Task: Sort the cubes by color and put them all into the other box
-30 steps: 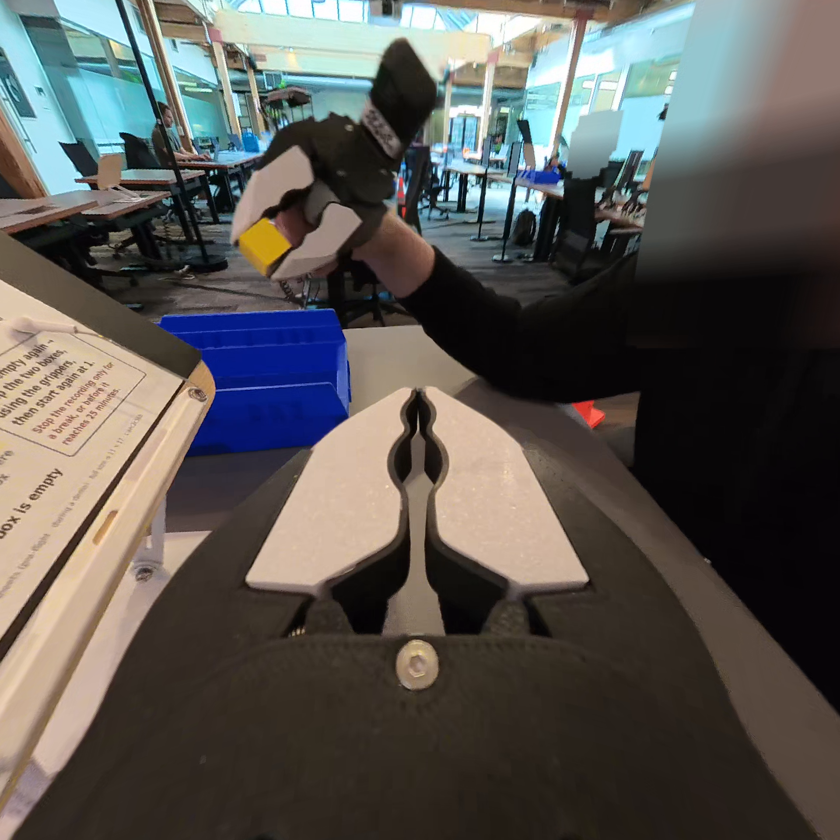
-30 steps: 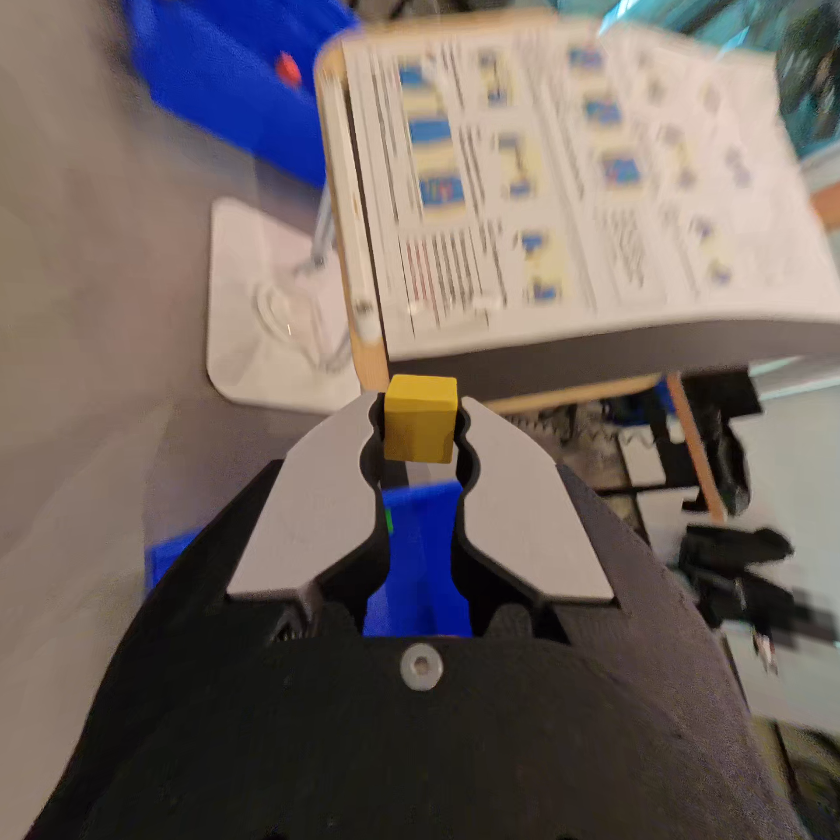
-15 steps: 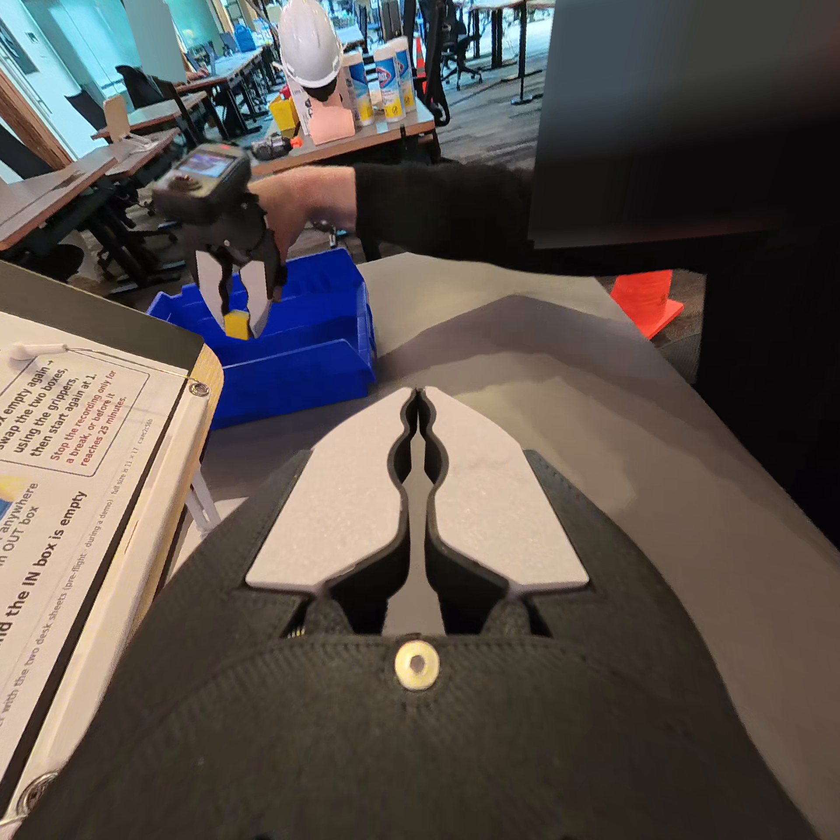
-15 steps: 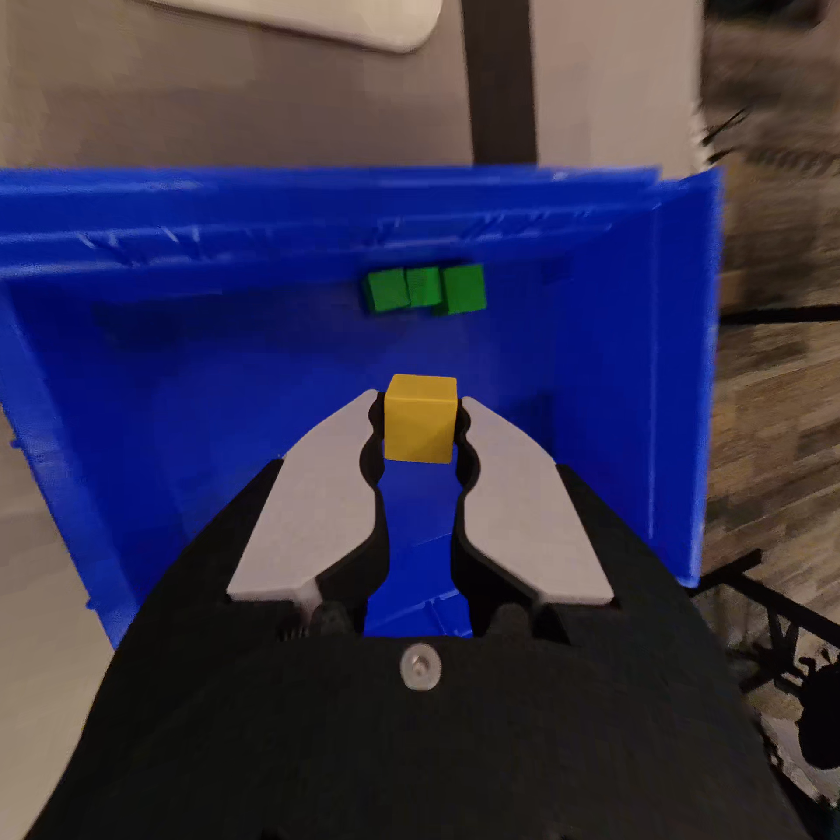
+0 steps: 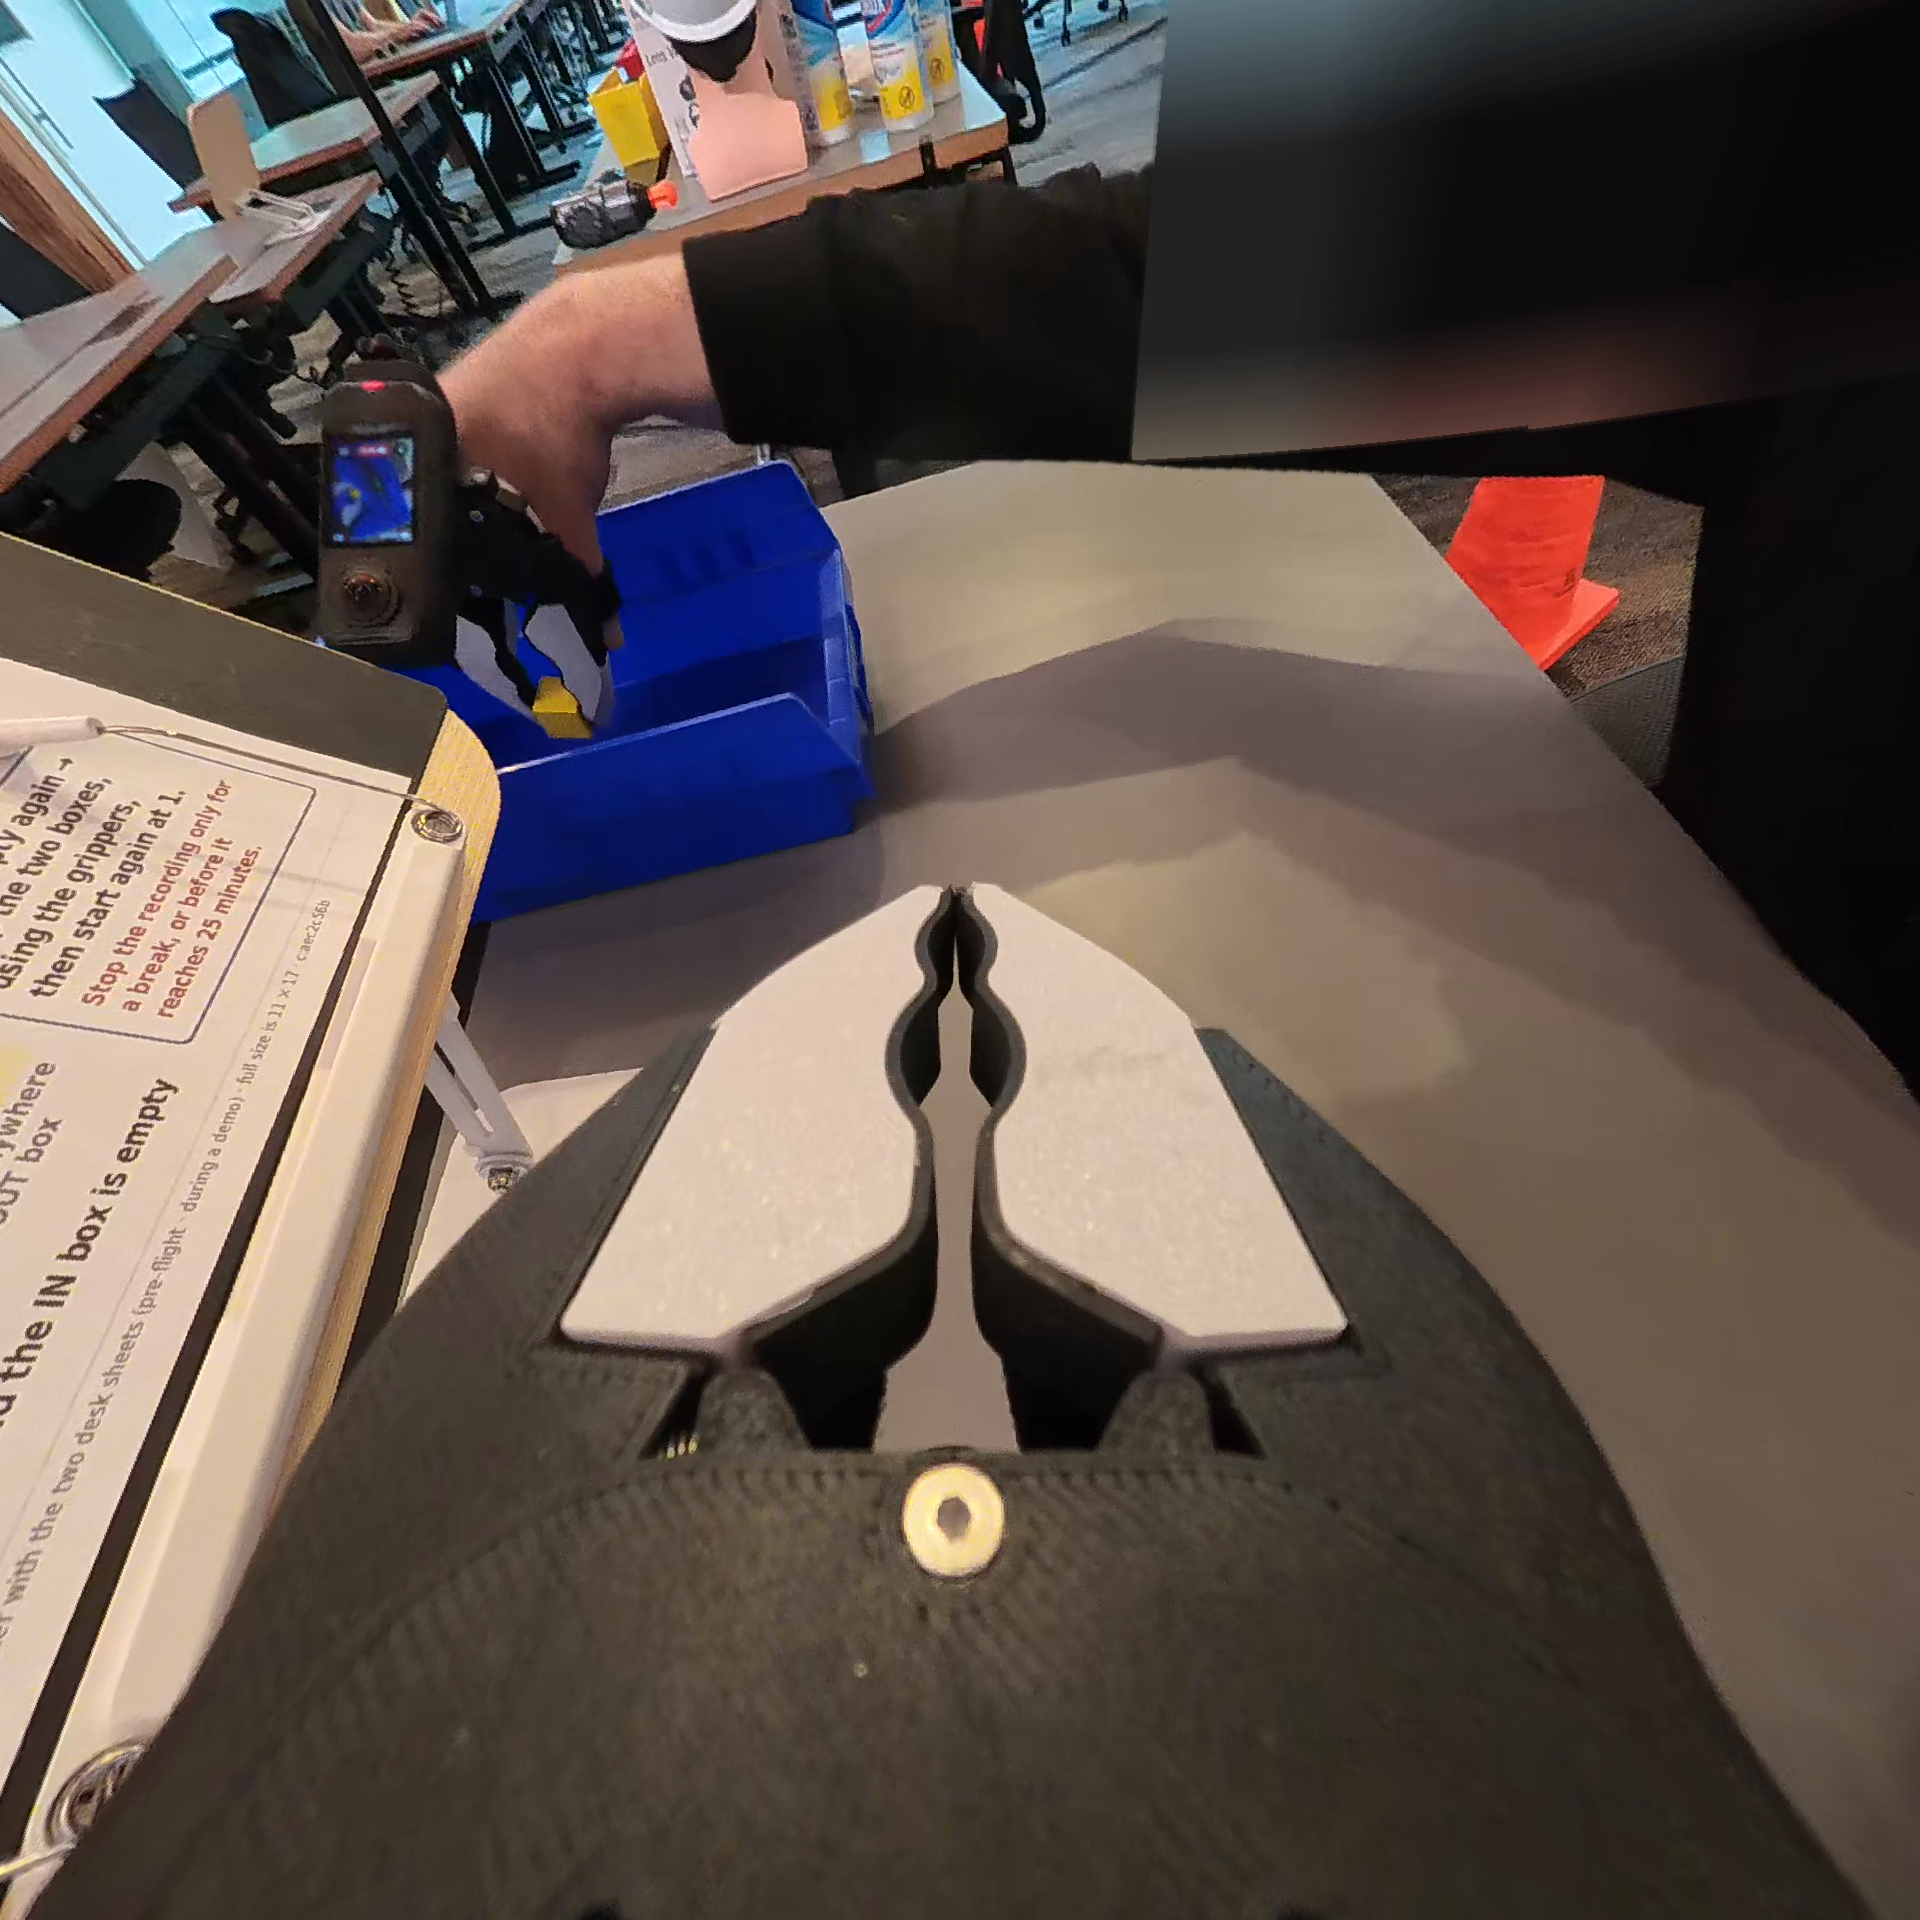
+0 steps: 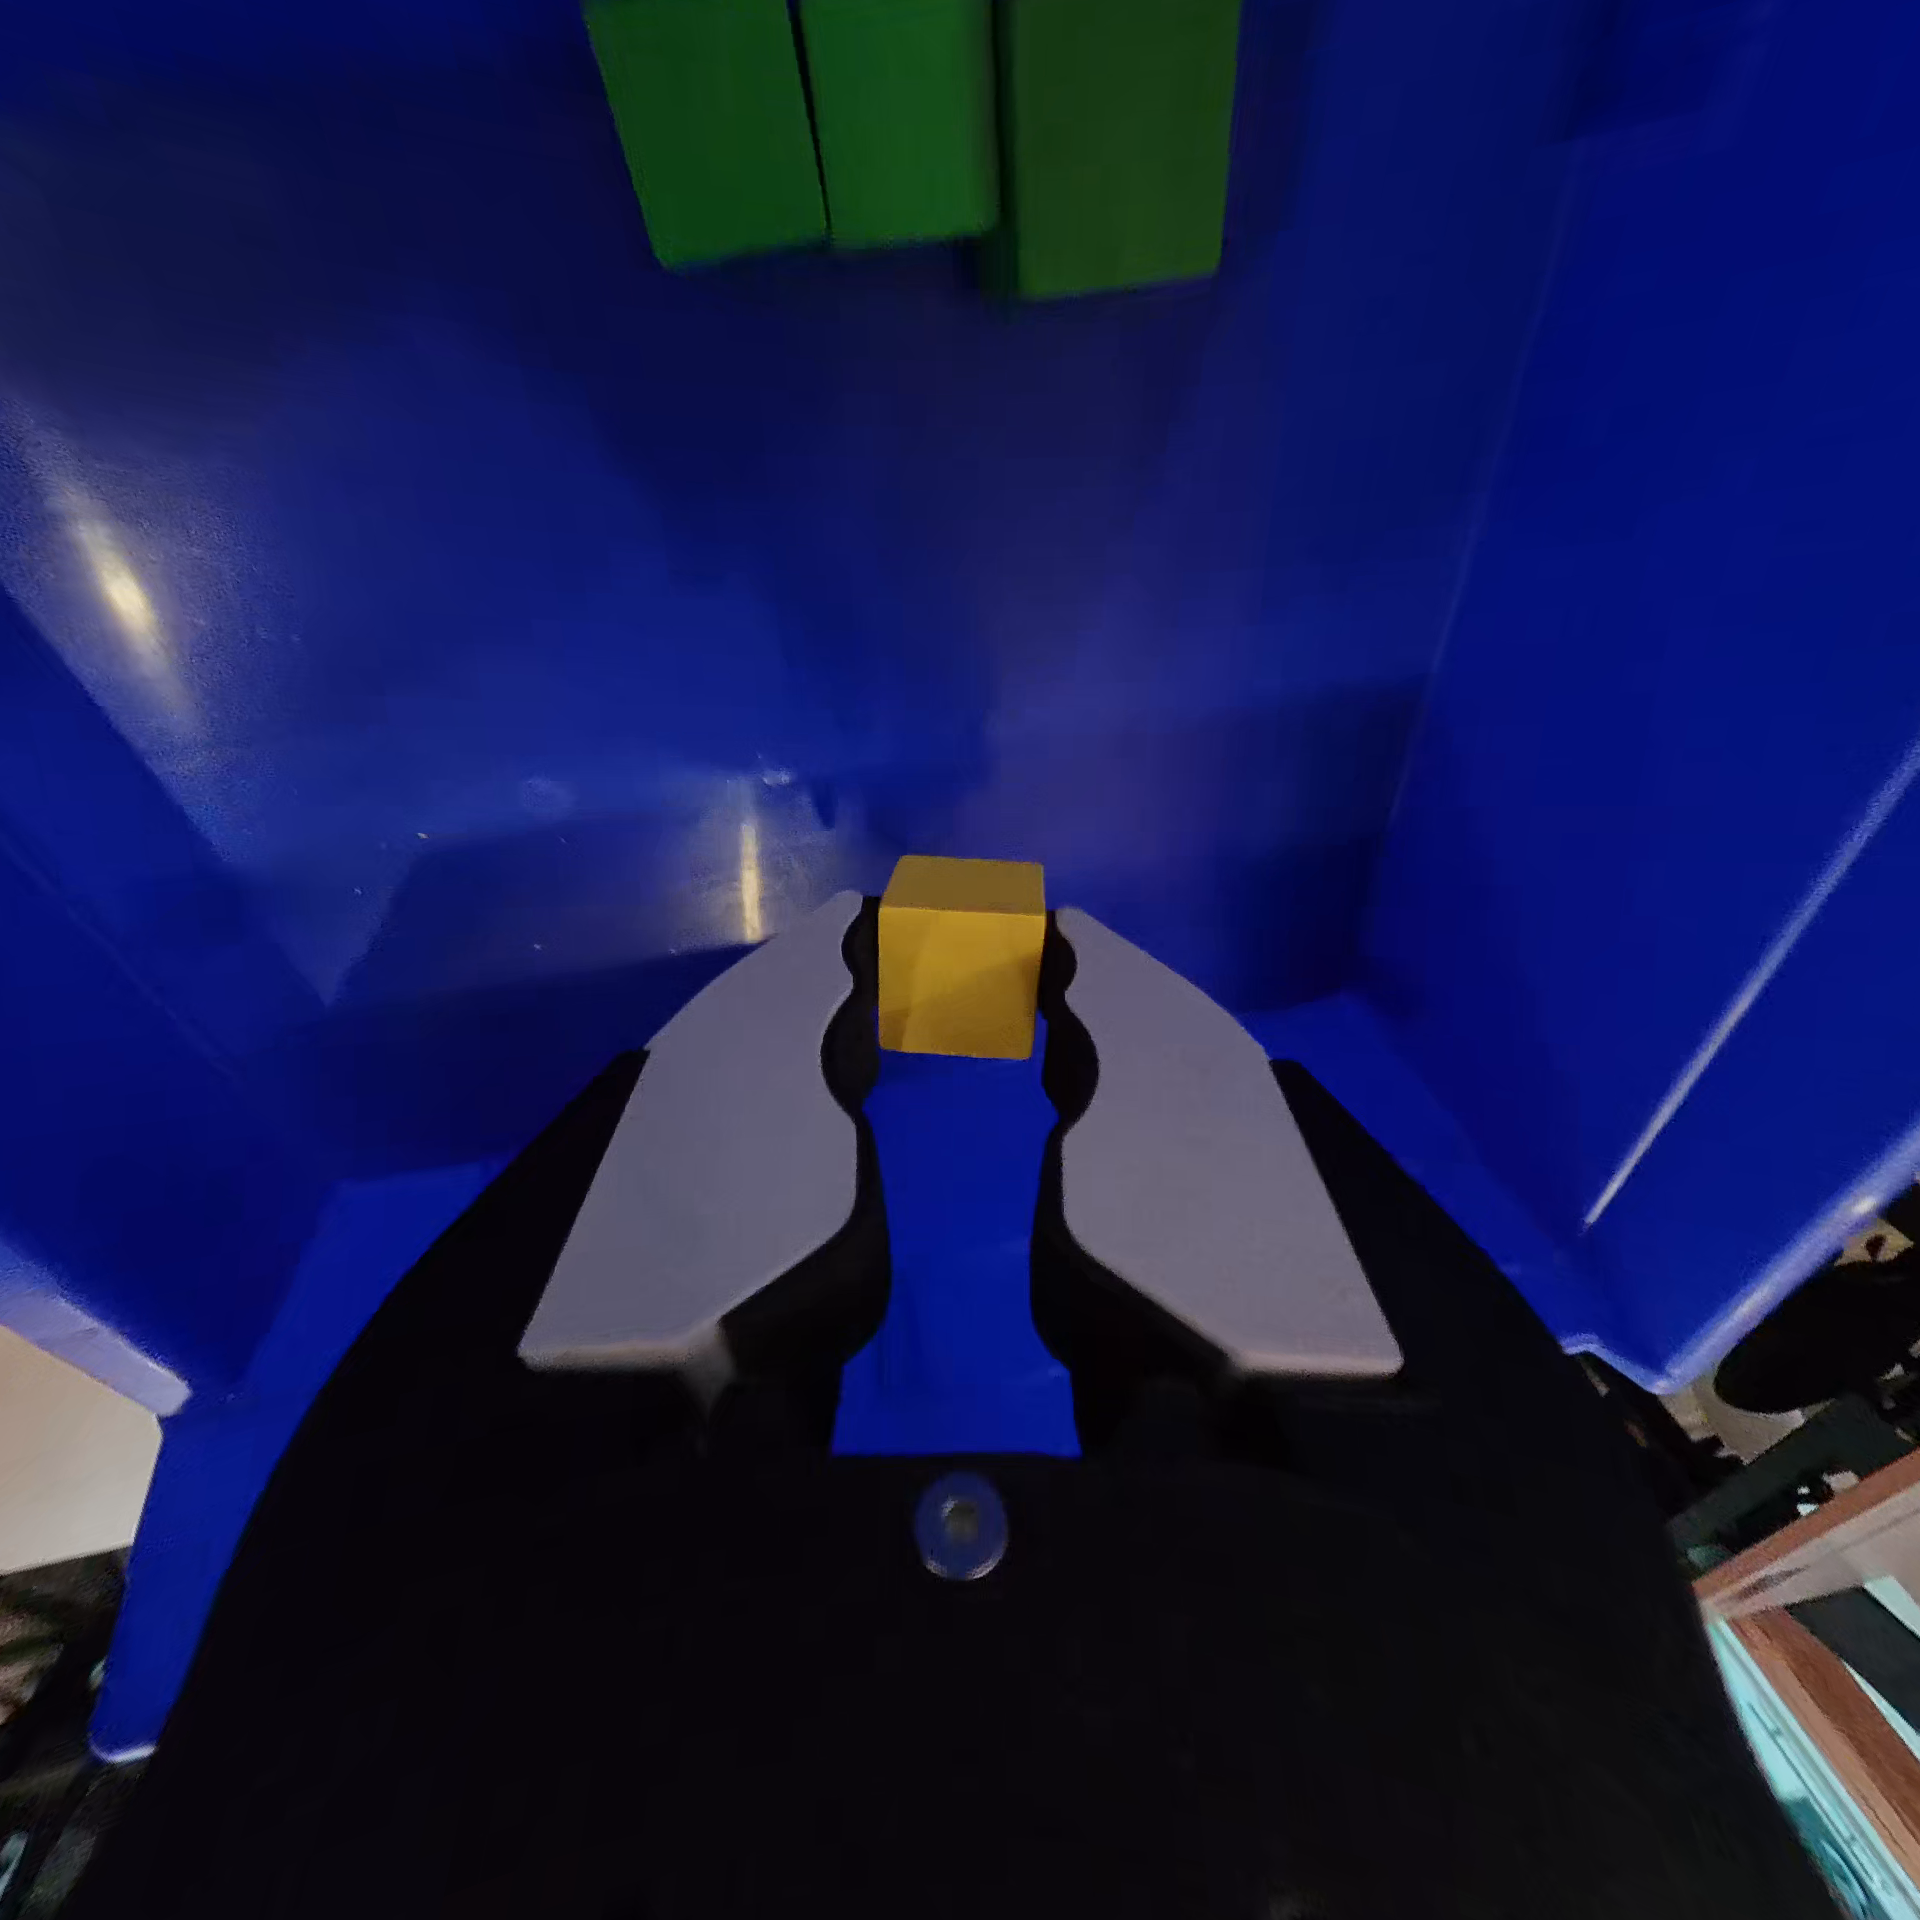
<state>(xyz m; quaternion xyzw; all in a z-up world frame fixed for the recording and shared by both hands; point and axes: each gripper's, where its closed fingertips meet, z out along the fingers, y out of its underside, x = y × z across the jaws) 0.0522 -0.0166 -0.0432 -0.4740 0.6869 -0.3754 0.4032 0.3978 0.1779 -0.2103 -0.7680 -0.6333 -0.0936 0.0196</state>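
Observation:
My right gripper [image 6: 958, 914] is shut on a yellow cube [image 6: 958, 958] and holds it low inside a blue box [image 6: 1662, 623], near its floor. Three green cubes [image 6: 904, 135] sit side by side against the box's far wall. In the left wrist view the right gripper [image 5: 551, 696] points down into the blue box [image 5: 675, 810] with the yellow cube [image 5: 559, 709] between its fingers. My left gripper [image 5: 954, 896] is shut and empty above the grey table [image 5: 1299, 831].
A slanted board with a printed sheet [image 5: 156, 987] stands at the left, next to the blue box. A person's hand and dark sleeve [image 5: 831, 312] reach across the table's far side. An orange cone [image 5: 1527, 561] stands on the floor beyond the table's right edge. The grippers' ends are close to 45 cm from one another.
My right gripper has carried the yellow cube from high in the air down into the blue box, close to its floor. My left gripper stays shut and has tilted slightly.

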